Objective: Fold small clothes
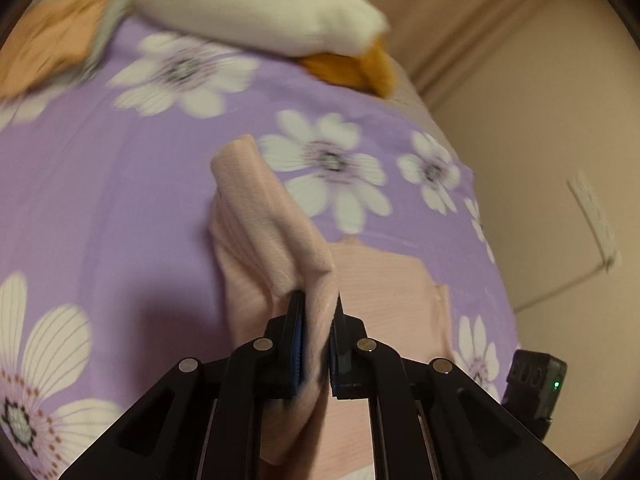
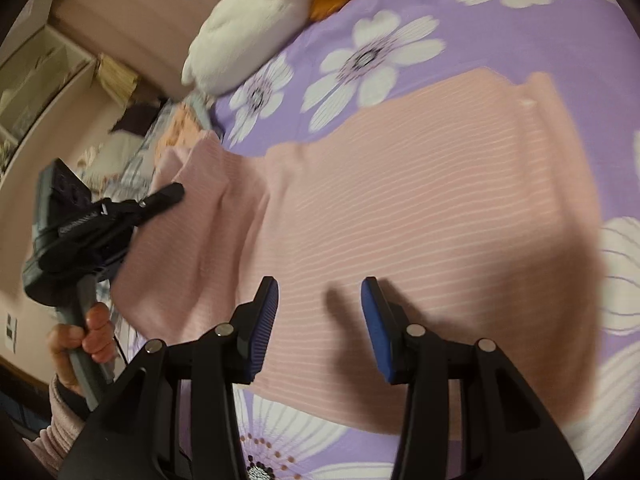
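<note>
the left gripper (image 1: 318, 312) is clamped on a bunched edge of the pink garment (image 2: 400, 208), and the cloth rises in a thick fold between its blue pads. in the right wrist view this same gripper (image 2: 176, 191) sits at the far left edge of the cloth, held by the person's left hand (image 2: 86, 340). that side of the garment is lifted and creased, while the rest lies flat on the bed sheet (image 1: 100, 200), purple with large white flowers. pinching the edge this way looks meant to carry it across the body of the garment to make a fold.

in the middle, the garment is spread wide with its fine ribbing running across, and its near edge lies just in front of the right gripper. a sleeve or side flap (image 1: 436, 304) shows flat on the sheet to the right of the lifted fold in the left wrist view.

the right gripper (image 2: 320, 320) hovers over the near part of the cloth with its jaws spread apart and nothing between them. it seems placed to press or catch the cloth while the other side comes over.

at the far side, a white and orange plush toy (image 2: 248, 36) rests on the sheet, apart from the garment. an orange cloth (image 1: 52, 36) lies at the far left, blurred.
</note>
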Demonstrator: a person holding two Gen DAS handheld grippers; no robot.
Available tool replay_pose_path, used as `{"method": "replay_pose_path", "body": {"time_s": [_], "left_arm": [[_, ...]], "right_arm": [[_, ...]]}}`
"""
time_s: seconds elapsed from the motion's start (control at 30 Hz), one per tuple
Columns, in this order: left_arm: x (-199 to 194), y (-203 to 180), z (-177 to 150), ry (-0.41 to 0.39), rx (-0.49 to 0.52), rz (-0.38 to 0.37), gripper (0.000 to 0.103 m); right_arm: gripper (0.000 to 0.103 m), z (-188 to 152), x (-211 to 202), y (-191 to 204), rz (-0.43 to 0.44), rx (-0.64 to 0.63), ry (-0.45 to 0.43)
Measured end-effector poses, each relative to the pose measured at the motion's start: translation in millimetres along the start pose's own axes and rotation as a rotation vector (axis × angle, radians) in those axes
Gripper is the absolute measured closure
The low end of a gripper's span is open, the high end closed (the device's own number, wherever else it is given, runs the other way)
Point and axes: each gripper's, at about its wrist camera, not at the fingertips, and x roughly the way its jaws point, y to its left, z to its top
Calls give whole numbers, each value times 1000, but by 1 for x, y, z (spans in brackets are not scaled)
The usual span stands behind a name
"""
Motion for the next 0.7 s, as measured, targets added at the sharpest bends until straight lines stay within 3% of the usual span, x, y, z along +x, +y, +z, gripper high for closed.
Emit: {"method": "replay_pose_path", "body": {"time_s": [0.17, 0.3, 0.37, 0.5, 0.53, 0.6, 0.63, 0.67, 0.7], "left_arm": [[46, -51, -15, 76, 103, 7, 96], [99, -69, -41, 228, 117, -17, 96], [111, -71, -50, 299, 103, -54, 96], [96, -69, -56, 299, 111, -75, 95], [91, -68, -56, 291, 113, -82, 91], [70, -59, -56, 252, 125, -76, 75], [62, -55, -55, 234, 126, -72, 54], [53, -47, -54, 214, 121, -67, 40], [43, -38, -54, 191, 115, -63, 39]], "right_arm": [[59, 2, -24, -26, -22, 50, -52], [57, 3, -35, -45, -39, 97, -74], [53, 3, -40, -54, -40, 123, -85], [52, 8, -39, -58, 1, 151, -87], [52, 10, -36, -56, 23, 145, -77], [50, 14, -27, -49, 68, 132, -46], [48, 17, -21, -43, 85, 120, -33], [47, 20, -15, -37, 89, 103, -22], [45, 23, -10, -33, 84, 85, -16]]}}
